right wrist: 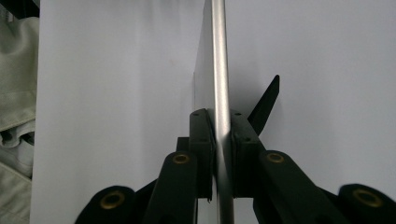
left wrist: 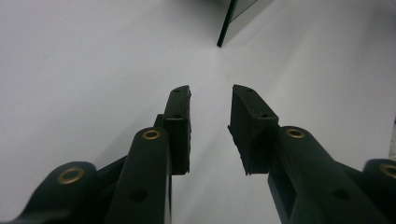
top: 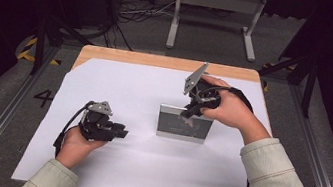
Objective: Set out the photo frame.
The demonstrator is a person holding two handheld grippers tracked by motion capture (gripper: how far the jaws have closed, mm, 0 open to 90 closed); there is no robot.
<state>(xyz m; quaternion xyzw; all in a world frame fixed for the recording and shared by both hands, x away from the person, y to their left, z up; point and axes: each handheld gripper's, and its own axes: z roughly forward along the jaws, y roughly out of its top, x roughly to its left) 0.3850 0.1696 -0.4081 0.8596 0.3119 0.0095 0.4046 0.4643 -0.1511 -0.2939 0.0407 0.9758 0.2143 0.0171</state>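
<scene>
Silver-rimmed upright picture frame [top: 185, 124], centre of the high view: my right gripper [right wrist: 223, 154] is pinching its top edge; left gripper [left wrist: 211, 128] is idling half-open, empty.

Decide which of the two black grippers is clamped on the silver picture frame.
The right gripper: its jaws grip the upright silver picture frame. The left gripper holds nothing.

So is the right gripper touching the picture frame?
Touching. In the right gripper view, the right gripper has both pads pressed on the picture frame's silver edge, no gap.
</scene>
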